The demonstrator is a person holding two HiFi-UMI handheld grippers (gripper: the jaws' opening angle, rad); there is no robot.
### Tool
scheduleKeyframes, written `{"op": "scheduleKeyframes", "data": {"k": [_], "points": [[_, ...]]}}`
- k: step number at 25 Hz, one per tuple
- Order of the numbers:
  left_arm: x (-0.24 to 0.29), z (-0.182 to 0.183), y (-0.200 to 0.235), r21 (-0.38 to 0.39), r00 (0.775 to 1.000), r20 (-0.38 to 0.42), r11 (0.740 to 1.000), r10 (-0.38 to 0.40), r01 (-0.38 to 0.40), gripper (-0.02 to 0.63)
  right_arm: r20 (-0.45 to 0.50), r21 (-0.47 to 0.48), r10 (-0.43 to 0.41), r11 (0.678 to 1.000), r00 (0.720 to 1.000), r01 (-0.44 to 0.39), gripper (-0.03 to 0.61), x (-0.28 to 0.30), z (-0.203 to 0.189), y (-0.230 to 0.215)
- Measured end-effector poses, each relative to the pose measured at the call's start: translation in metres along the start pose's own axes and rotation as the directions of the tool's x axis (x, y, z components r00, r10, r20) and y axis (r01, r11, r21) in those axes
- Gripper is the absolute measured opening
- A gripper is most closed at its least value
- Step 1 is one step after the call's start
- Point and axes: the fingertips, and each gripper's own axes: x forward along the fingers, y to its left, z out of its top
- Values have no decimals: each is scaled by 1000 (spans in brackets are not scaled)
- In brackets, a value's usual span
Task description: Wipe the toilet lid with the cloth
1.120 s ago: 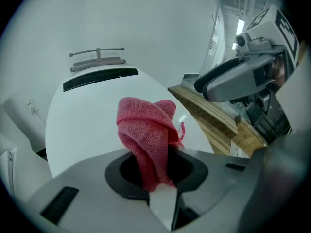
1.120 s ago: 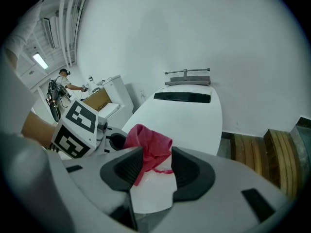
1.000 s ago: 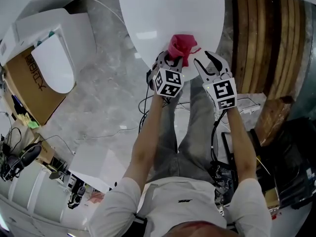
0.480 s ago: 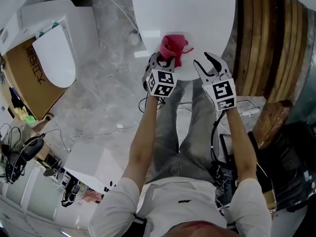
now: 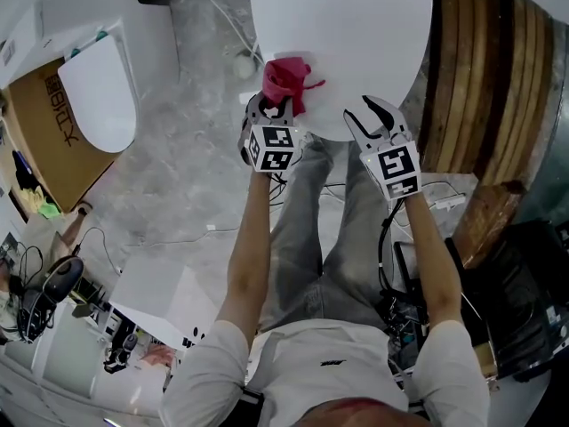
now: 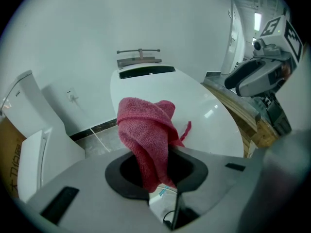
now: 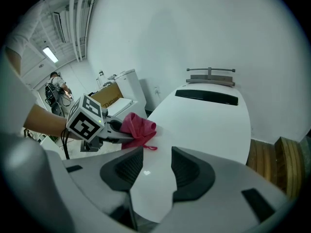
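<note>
Cloth (image 5: pixel 284 78) in L hand-held gripper (image 5: pixel 274 108), on lid (image 5: pixel 356 34)

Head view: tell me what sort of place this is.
Probably a test room or workshop, not a home bathroom: a closed toilet lid, a second toilet beside a cardboard box.
</note>
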Motion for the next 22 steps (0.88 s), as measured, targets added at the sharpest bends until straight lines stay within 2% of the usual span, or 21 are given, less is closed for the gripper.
{"op": "scheduleKeyframes", "data": {"k": [6,13,17,22], "points": [[-22,-12,28,-15,998,3,998,65,-65,108,2,-10,6,1000,1000,-6,192,-2,1,15],[-45,-25,43,-12,991,0,991,132,-132,109,9,42,-19,999,1000,19,192,-12,-4,22],[-49,-33,37,-3,991,-9,991,137,-137,108,9,57,-29,998,1000,29,192,-18,-15,22],[-44,-37,11,26,994,-17,994,107,-106,108,12,83,-48,995,999,47,192,-31,-32,18]]}}
